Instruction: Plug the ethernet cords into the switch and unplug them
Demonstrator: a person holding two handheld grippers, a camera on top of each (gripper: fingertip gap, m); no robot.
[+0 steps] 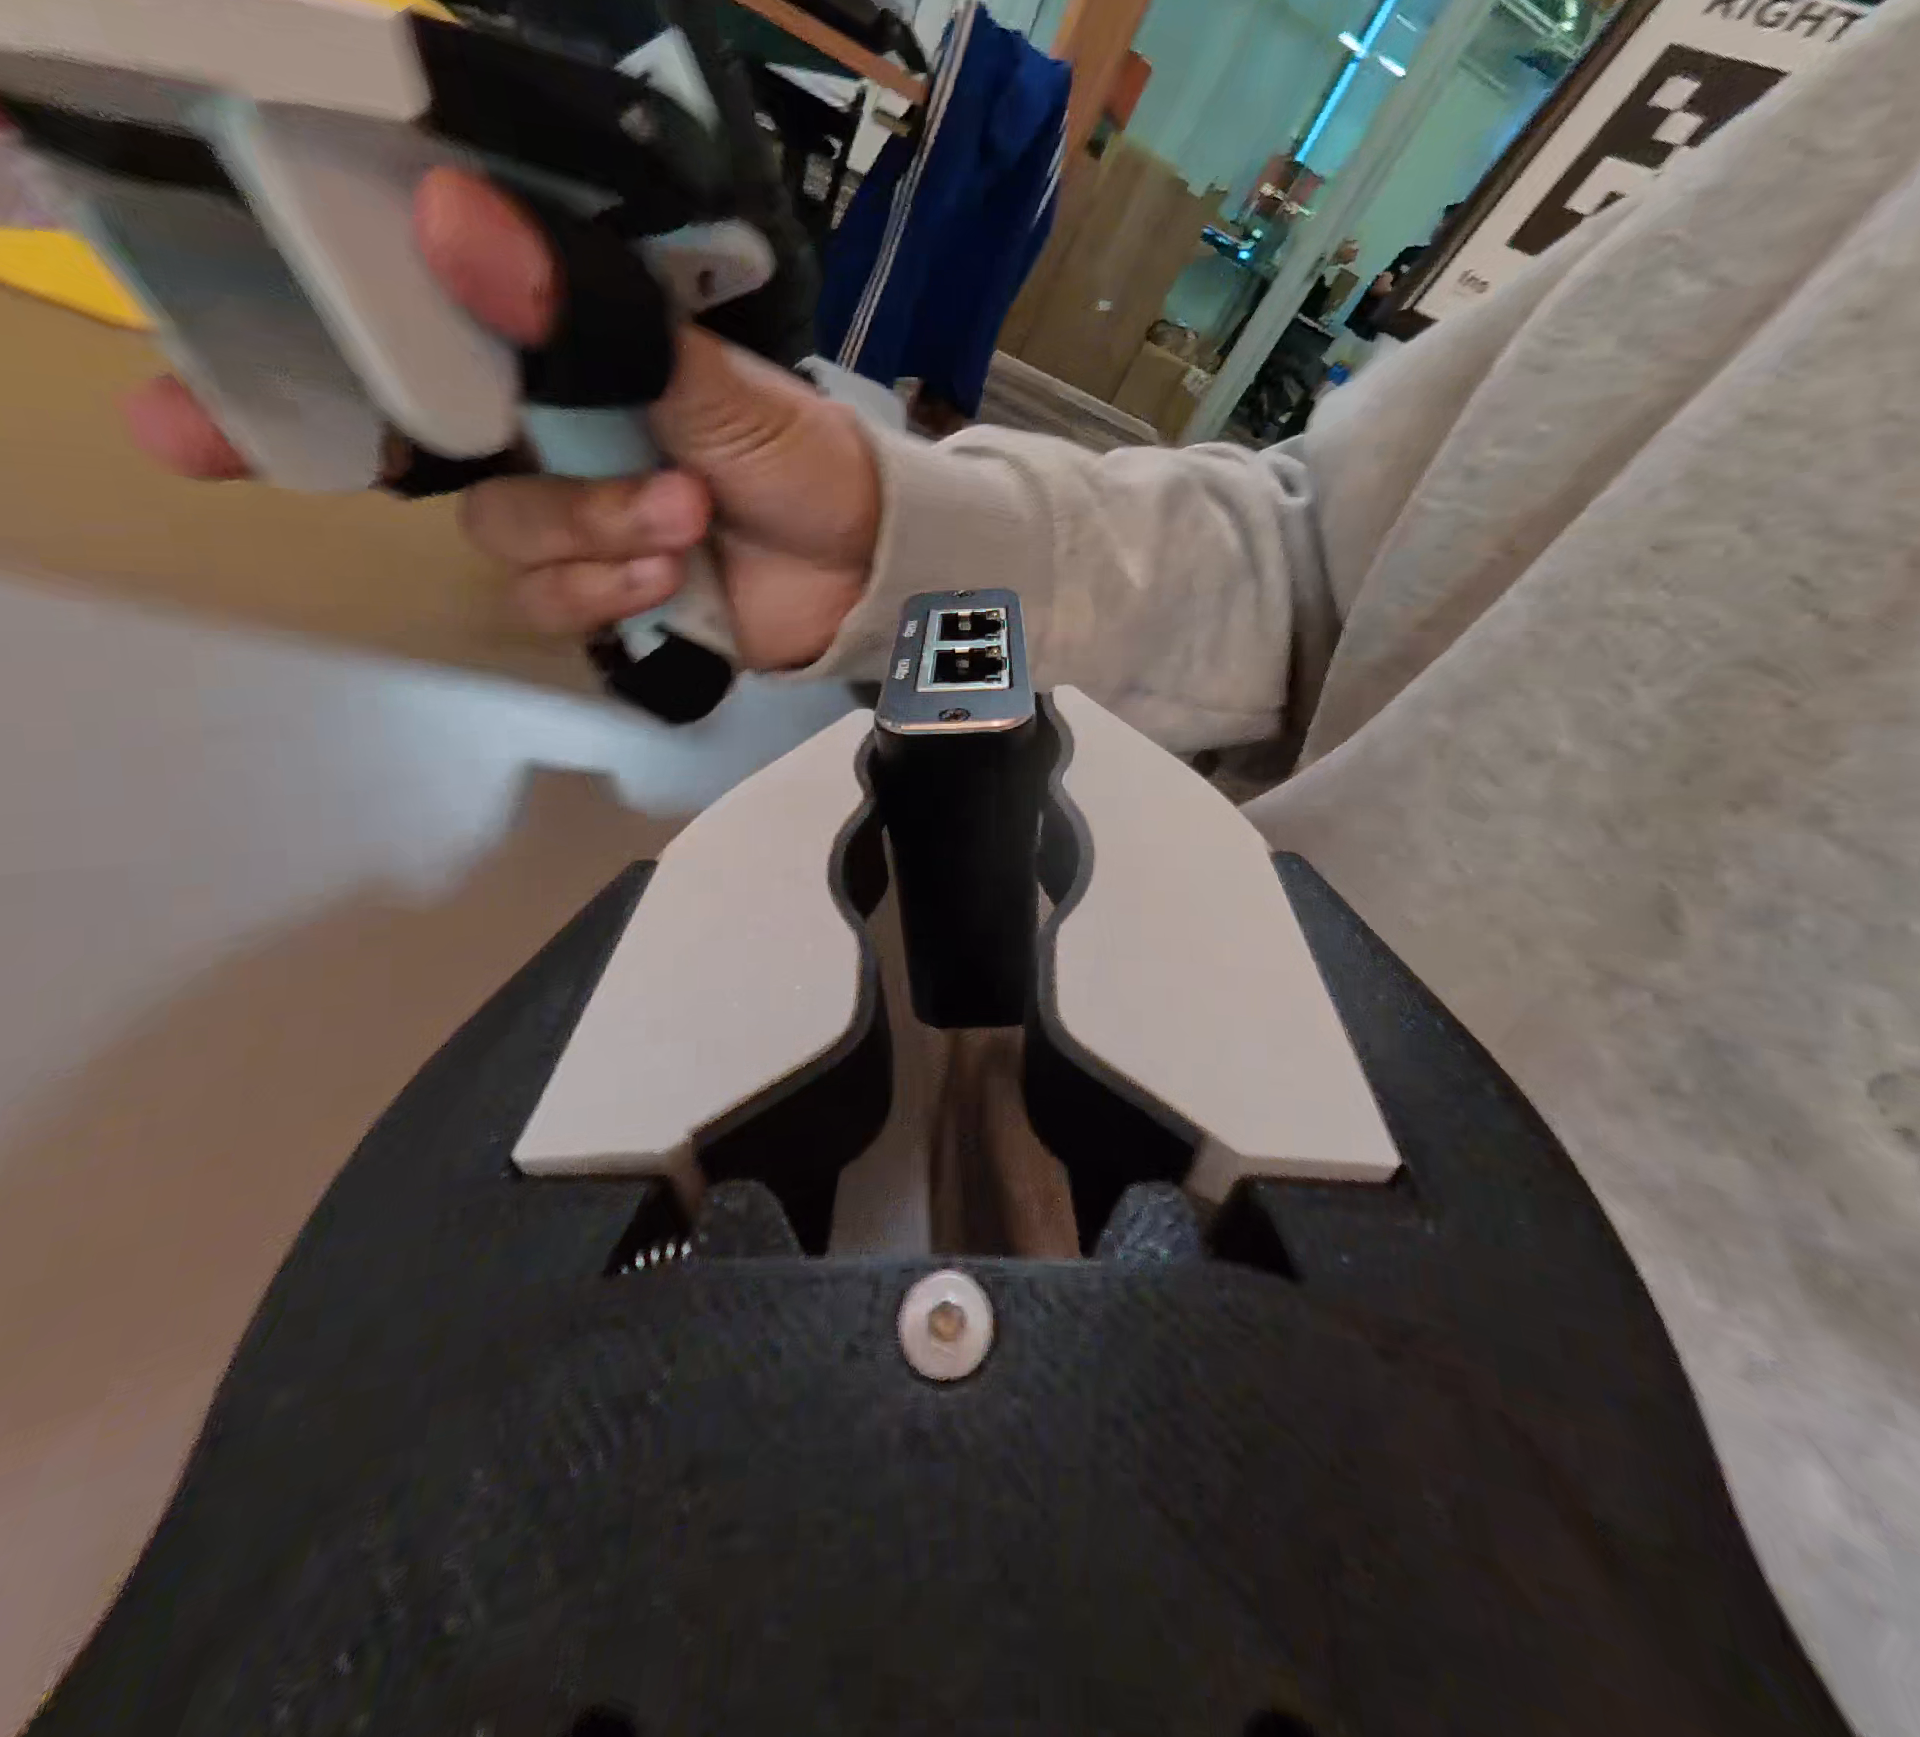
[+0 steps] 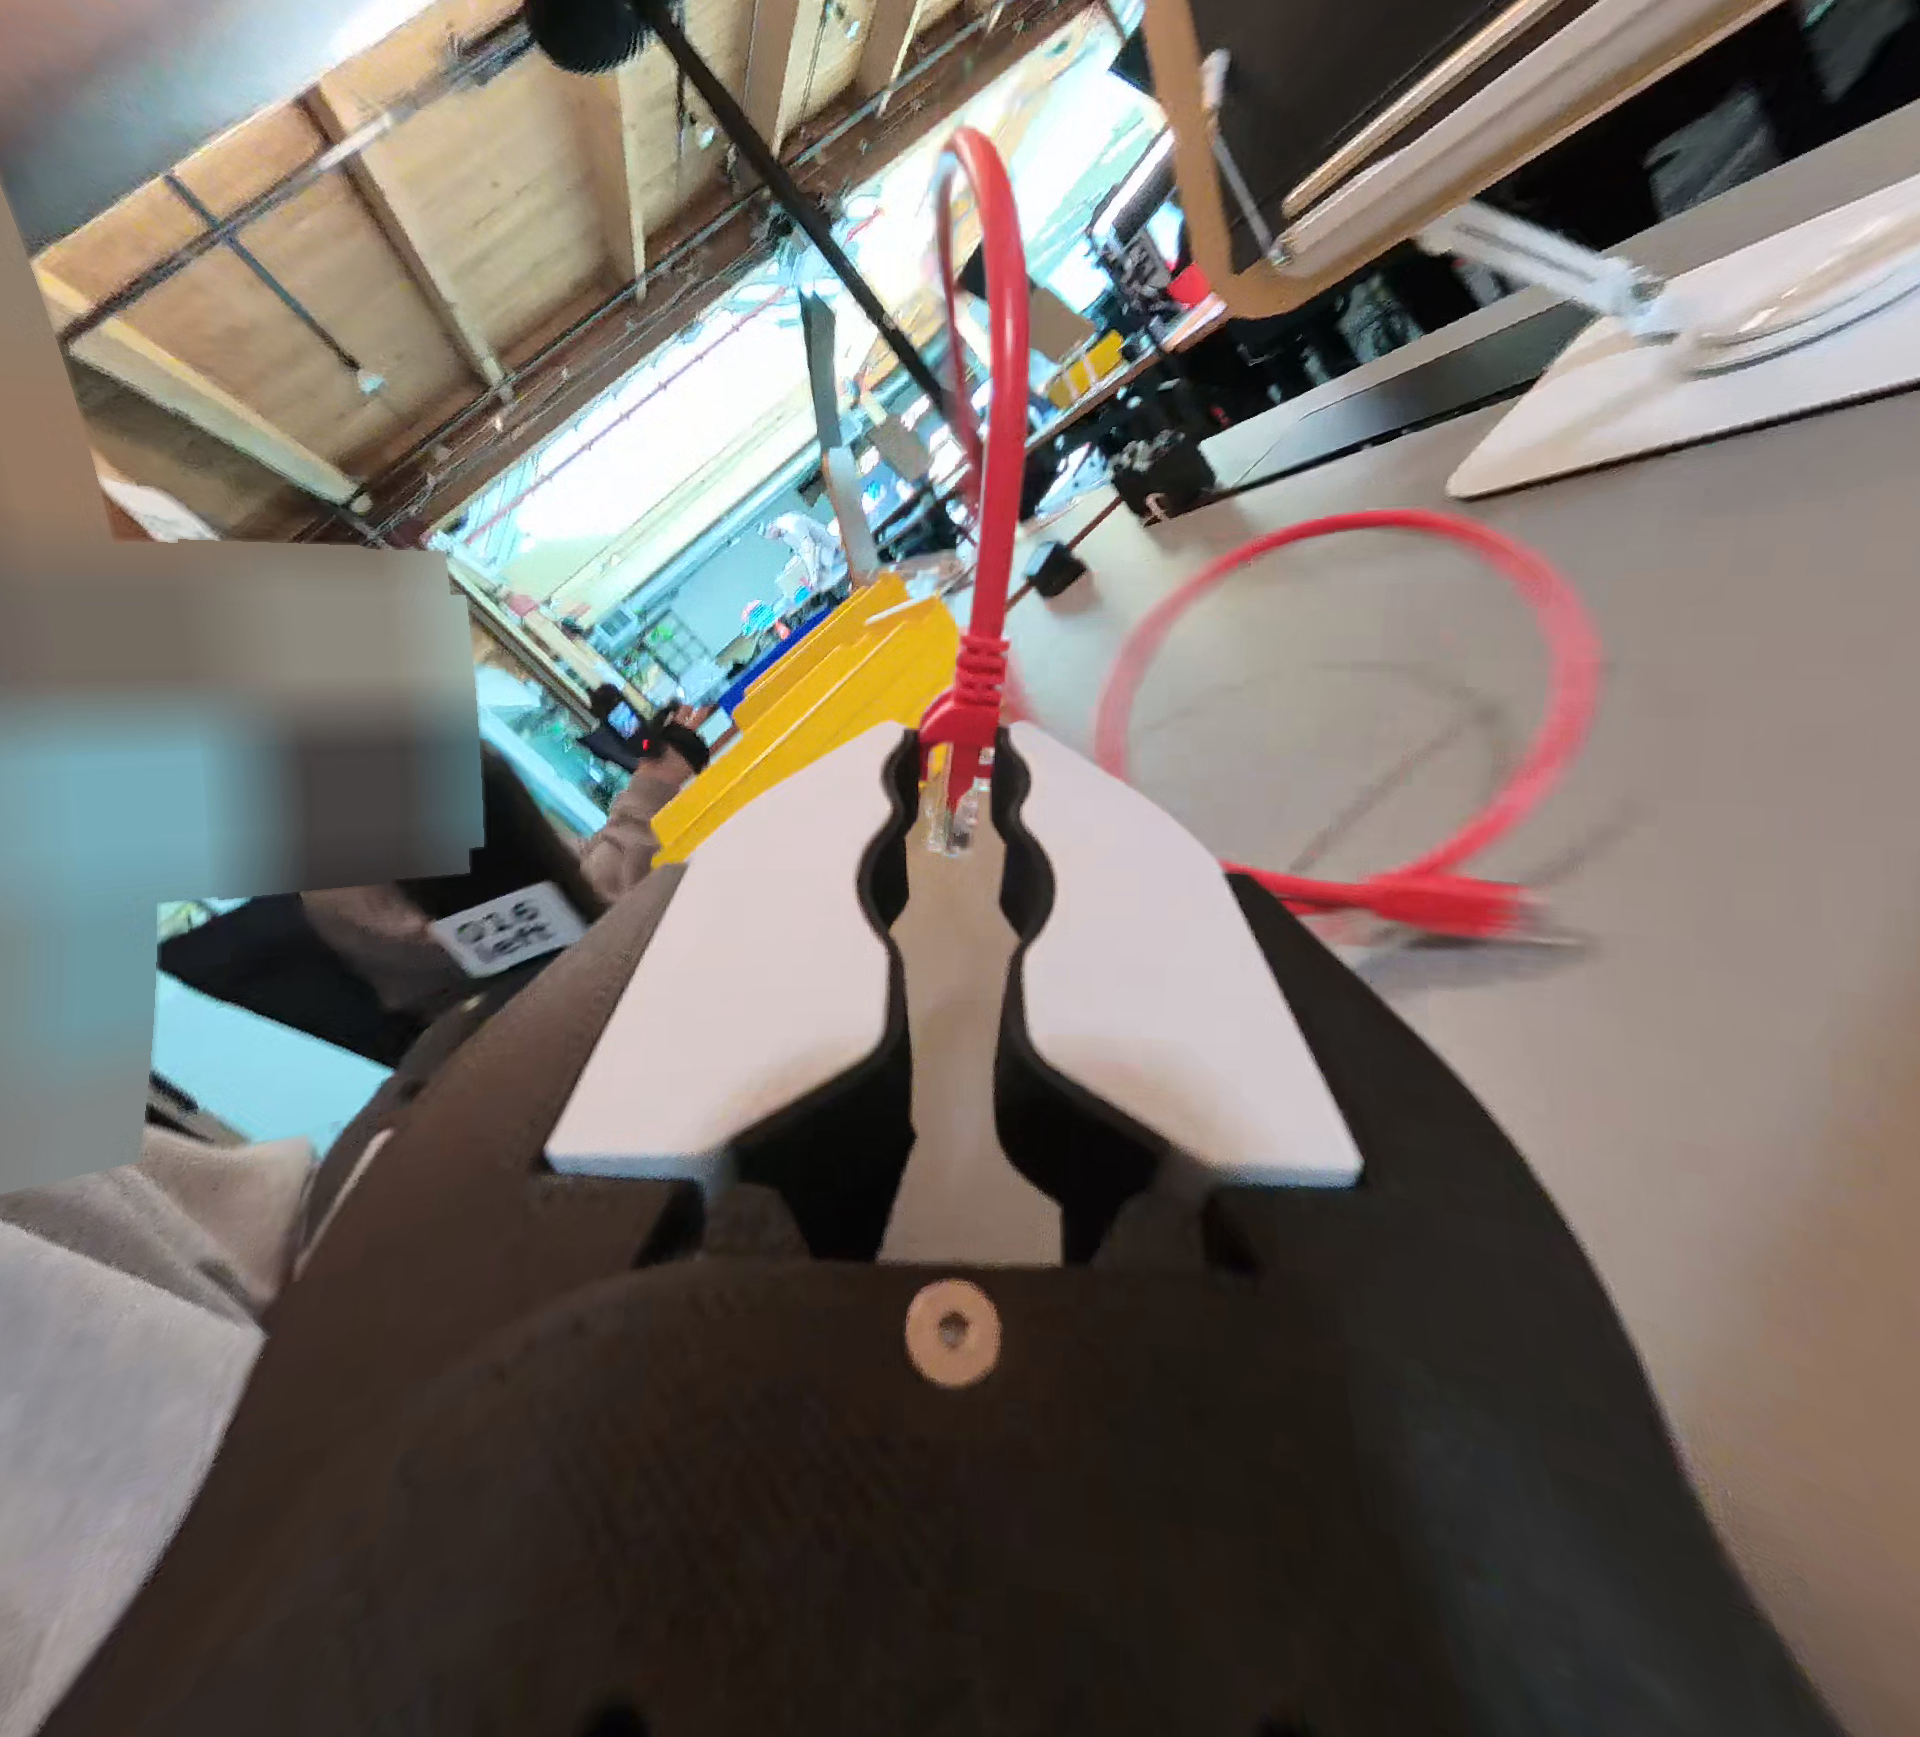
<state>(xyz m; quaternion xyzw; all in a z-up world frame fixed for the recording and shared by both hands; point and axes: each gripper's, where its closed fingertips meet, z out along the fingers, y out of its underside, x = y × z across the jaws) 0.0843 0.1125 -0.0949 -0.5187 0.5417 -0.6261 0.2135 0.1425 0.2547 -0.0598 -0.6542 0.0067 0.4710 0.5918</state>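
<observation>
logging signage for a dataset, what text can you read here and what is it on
I won't quote writing; these bear it.
White board with black pattern: large print.
Switch face: tiny marks beside the ports, too small to read.
White sticker at lower left: short, blurred print.

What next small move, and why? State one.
Probably turn the right tongs so the red cord's plug faces the switch: the plug tip points back at the camera, and both ports in the left tongs are empty.
</observation>
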